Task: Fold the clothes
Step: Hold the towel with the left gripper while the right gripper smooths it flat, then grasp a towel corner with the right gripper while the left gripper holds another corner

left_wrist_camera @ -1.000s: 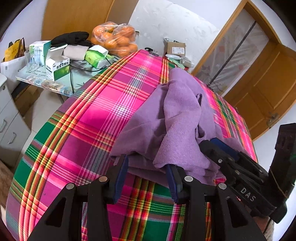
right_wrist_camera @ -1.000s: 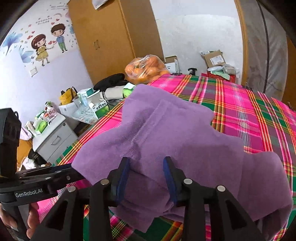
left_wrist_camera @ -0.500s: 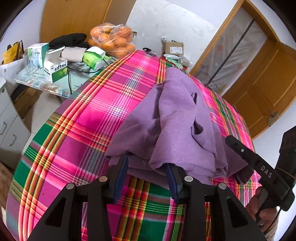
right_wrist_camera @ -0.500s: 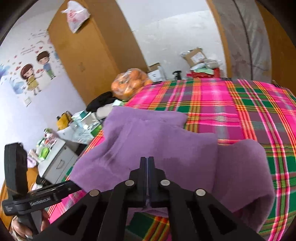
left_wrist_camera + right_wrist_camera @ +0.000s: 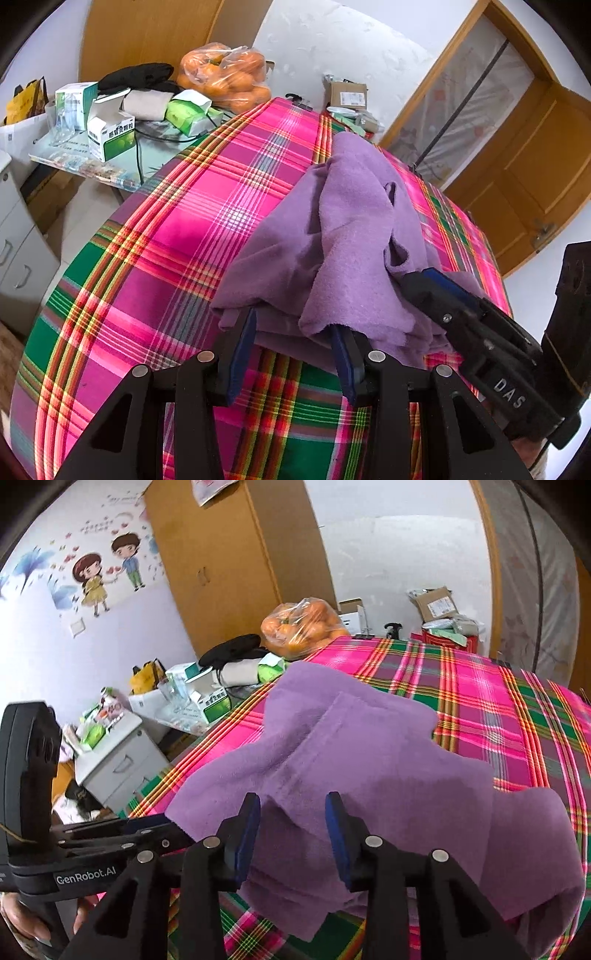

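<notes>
A crumpled purple garment (image 5: 351, 221) lies heaped on the pink and green plaid tablecloth (image 5: 166, 258). My left gripper (image 5: 295, 336) is open at the garment's near edge, and a fold of purple fabric drapes over its right fingertip. My right gripper (image 5: 417, 277) comes in from the right with its tips pushed into the cloth's side. In the right wrist view the right gripper (image 5: 291, 812) stands open with the purple garment (image 5: 369, 768) bunched between and beyond its fingers. The left gripper (image 5: 162, 827) reaches the cloth's left edge there.
A low side table with boxes (image 5: 110, 133) and a bag of oranges (image 5: 225, 77) stand beyond the table's far left edge. A wooden door (image 5: 535, 166) is at the right. A white drawer cabinet (image 5: 118, 760) sits on the floor at left.
The right gripper, shut and drawn back half a second ago, has opened again and returned to the garment's side. The left gripper has stayed open at the near edge.
</notes>
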The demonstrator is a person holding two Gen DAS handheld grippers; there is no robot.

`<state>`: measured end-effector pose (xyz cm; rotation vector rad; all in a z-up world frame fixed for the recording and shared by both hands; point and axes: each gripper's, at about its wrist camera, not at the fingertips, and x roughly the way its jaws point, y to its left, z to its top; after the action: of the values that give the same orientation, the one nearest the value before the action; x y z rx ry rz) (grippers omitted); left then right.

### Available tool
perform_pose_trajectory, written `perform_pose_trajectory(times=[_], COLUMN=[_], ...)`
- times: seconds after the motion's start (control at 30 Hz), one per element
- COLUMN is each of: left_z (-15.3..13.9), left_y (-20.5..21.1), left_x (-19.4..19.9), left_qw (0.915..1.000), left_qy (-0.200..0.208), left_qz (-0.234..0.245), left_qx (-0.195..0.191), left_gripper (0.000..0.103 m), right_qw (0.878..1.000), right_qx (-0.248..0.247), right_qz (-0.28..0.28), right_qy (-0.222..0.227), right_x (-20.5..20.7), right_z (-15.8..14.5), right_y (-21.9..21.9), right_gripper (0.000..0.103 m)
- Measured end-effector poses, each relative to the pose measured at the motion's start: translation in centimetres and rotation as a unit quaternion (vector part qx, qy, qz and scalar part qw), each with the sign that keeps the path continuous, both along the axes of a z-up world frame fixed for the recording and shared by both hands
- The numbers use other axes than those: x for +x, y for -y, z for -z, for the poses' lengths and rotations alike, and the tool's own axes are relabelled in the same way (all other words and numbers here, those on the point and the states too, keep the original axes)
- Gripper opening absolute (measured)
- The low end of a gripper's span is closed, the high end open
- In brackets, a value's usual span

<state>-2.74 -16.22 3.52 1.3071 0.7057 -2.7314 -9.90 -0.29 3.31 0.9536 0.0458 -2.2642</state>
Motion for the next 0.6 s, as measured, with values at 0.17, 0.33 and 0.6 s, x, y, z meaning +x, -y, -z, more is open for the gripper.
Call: perform_pose_trajectory(times=[0.17,0.33,0.6], left_z=[0.1,0.1,-0.5], left_y=[0.1,0.1,-0.2], left_x=[-0.1,-0.1,0.1], left_qw=[1.0000,1.0000,1.0000], left_qy=[0.001,0.003,-0.003], left_qz=[0.001,0.001,0.001], left_qx=[0.002,0.003,-0.002], left_gripper=[0.042,0.042,0.042], right_qw=[0.999,0.998,0.996], right_qx=[0.032,0.040,-0.003], right_qz=[-0.009,0.007,0.074], right_qy=[-0.033,-0.039,-0.045], right_x=[0.6,-0.1,-0.7], right_z=[0.1,0.3,-1.2], right_y=[1.6,2.0,-2.5], right_gripper=[0.037,0.014,0.005])
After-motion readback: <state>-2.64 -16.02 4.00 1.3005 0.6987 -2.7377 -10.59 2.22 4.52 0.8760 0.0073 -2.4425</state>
